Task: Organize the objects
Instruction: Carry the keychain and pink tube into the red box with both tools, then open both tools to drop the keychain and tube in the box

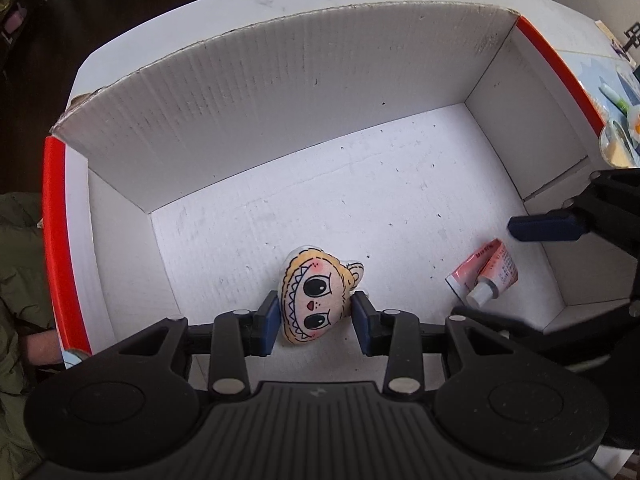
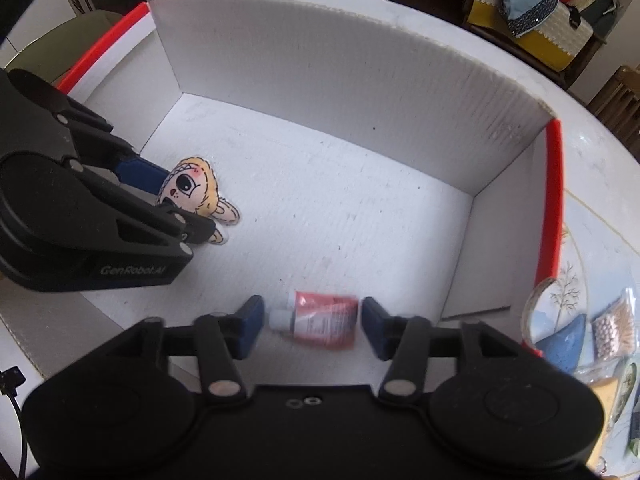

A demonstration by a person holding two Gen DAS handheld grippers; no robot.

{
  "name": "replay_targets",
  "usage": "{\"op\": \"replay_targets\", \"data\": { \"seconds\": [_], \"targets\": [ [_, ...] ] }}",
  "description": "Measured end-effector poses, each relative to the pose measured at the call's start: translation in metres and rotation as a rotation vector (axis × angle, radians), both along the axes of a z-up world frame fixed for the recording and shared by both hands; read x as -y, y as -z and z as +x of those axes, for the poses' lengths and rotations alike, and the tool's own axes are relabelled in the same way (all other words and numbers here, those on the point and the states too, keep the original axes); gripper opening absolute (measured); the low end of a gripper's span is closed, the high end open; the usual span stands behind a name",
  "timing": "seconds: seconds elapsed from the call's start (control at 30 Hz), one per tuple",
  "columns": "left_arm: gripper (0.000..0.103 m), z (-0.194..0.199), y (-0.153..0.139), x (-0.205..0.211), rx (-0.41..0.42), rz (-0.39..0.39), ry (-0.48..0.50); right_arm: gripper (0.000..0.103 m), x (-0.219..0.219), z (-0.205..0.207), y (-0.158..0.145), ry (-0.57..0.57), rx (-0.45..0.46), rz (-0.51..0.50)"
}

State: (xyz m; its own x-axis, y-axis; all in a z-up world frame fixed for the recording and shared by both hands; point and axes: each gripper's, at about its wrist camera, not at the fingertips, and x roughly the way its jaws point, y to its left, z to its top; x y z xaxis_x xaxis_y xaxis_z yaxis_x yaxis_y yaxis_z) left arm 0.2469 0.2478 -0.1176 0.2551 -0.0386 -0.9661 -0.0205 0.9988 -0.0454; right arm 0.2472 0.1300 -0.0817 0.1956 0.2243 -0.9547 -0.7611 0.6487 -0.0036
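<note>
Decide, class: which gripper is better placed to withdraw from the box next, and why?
Right. The right gripper has its jaws apart, clear of the pink tube lying on the box floor. The left gripper is shut on the cartoon-face plush, so it must release first.

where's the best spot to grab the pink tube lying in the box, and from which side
Grip the pink tube across its flat body, coming straight down from above. It lies flat on the floor of the box, white cap pointing sideways; the body offers two broad parallel edges, while the cap is small and round. The right gripper already straddles it, open.
</note>
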Motion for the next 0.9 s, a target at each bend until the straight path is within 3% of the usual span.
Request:
{"op": "replay_targets", "data": {
  "seconds": [0.13,0.2,0.23,0.6,0.9],
  "targets": [
    [0.042,-0.004,-0.008,0.001,0.026,0.005,-0.012,0.071,0.007,-0.006,-0.012,-0.016,0.018,0.044],
    [0.057,-0.007,-0.013,0.003,0.041,0.014,-0.014,0.072,0.012,-0.012,-0.018,-0.033,0.042,0.054],
    [0.058,-0.008,-0.016,0.003,0.048,0.014,-0.016,0.073,0.014,-0.014,-0.022,-0.039,0.052,0.058],
    [0.058,-0.040,-0.060,0.013,0.146,-0.003,-0.054,0.074,0.050,-0.028,-0.071,-0.063,0.118,0.183],
    [0.058,-0.072,-0.098,0.047,0.253,0.032,-0.050,0.074,0.086,-0.039,-0.107,-0.057,0.155,0.282]
  ]
}}
